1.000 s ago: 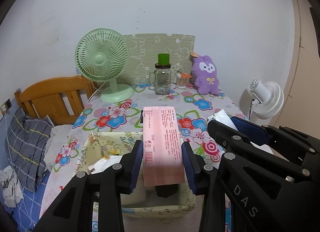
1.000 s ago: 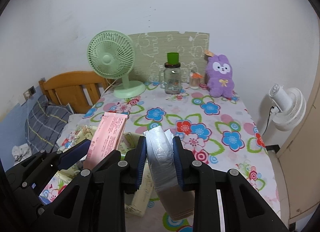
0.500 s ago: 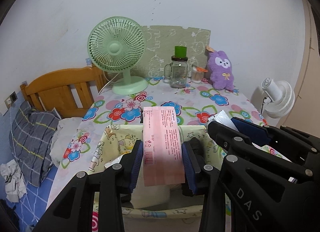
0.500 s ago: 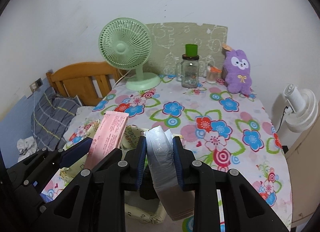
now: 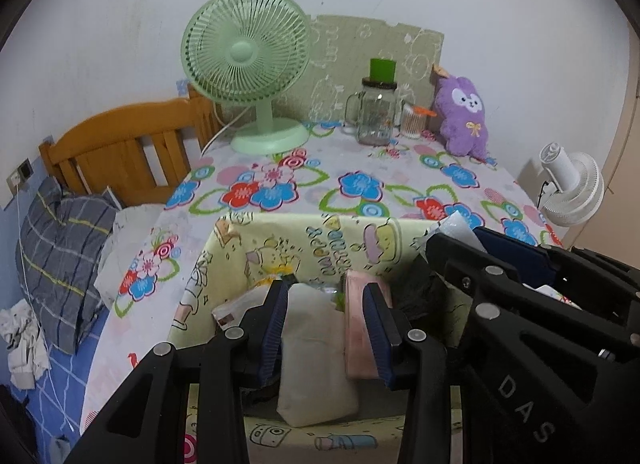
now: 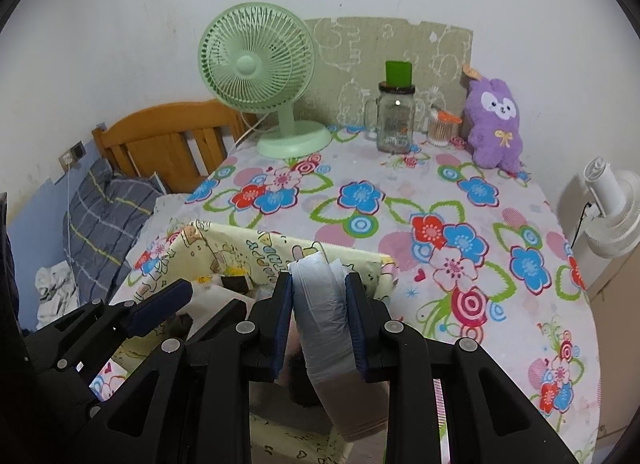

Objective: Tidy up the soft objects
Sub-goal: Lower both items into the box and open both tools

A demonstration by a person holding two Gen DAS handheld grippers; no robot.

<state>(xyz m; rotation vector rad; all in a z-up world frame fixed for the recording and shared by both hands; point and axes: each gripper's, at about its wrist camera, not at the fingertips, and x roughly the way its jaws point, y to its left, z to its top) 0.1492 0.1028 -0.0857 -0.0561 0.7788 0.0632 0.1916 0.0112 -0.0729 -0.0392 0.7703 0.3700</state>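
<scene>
A pale yellow fabric bin [image 5: 304, 224] stands at the near edge of the floral table. My left gripper [image 5: 326, 328] reaches into it. A pink pack [image 5: 356, 328] stands edge-on inside the bin against the right finger only, so the jaws stand open. A white packet [image 5: 316, 364] lies in the bin beneath them. My right gripper [image 6: 318, 320] is shut on a grey-blue plastic-wrapped pack [image 6: 324, 312], which hangs over the bin's [image 6: 344, 250] right end. The bin's floor is mostly hidden.
At the back of the table [image 6: 400, 200] stand a green fan [image 6: 260, 64], a glass jar [image 6: 396, 120] with a green lid and a purple plush [image 6: 494, 124]. A white fan [image 6: 612, 216] stands beyond the right edge. A wooden headboard [image 5: 120, 144] and plaid pillow [image 5: 60, 240] lie left.
Both grippers moved forward and down toward the bin. The pink pack no longer spans the left jaws; it now sits lower, edge-on by the right finger. The grey pack stays gripped.
</scene>
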